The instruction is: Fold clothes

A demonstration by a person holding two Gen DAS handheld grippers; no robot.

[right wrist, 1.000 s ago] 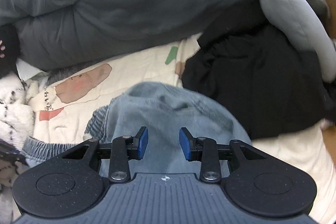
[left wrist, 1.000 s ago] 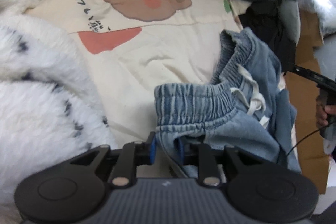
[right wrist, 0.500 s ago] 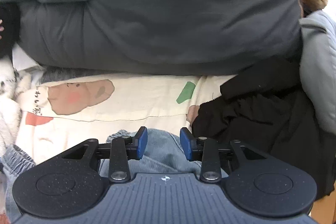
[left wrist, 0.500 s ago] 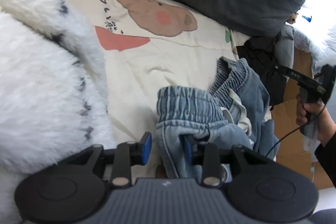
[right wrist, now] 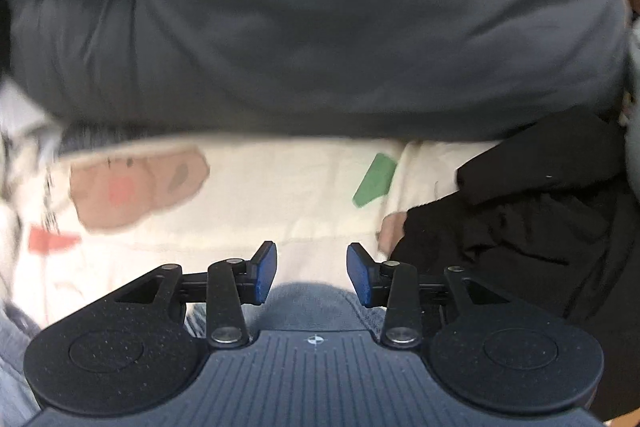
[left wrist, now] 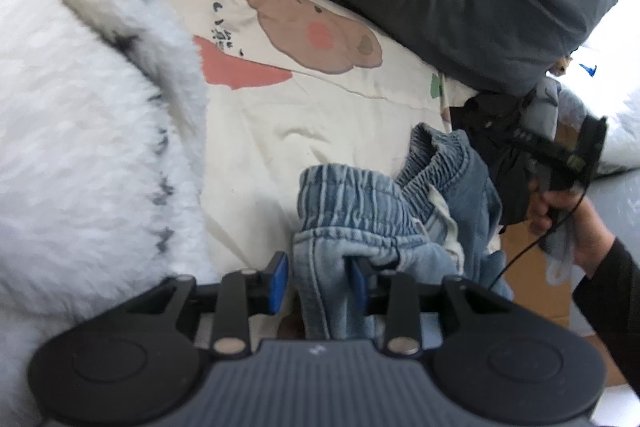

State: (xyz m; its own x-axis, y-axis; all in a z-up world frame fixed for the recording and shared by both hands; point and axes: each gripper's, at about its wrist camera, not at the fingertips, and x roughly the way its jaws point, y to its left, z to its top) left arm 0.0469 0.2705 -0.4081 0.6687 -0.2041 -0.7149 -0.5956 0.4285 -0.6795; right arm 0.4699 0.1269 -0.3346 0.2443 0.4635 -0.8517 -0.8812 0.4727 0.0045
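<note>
Lying rumpled on a cream sheet (left wrist: pixel 320 131), the denim trousers (left wrist: pixel 352 203) are sitting just ahead of the left gripper (left wrist: pixel 316 279), their gathered elastic waistband turned toward the camera. The sheet is carrying a printed brown bear face with a pink cheek and a short line of dark handwritten-style characters (left wrist: pixel 218 7) beside it, too small and curved to read with certainty; no brand is showing. The left gripper's jaws have just been opening: a fold of denim is hanging between them, against the right pad while the left pad is standing clear of it. At the far right of that view, the person's right hand (left wrist: pixel 560 211) in a dark sleeve is gripping the other tool's handle. The right gripper (right wrist: pixel 311 273) is pointing steeply down over the near edge of the trousers, its jaws parted and having just been widening, with nothing between them. A dark grey duvet (right wrist: pixel 320 27) is filling the far side, with a black garment (right wrist: pixel 520 211) to the right and a white fluffy blanket (left wrist: pixel 80 147) to the left.
</note>
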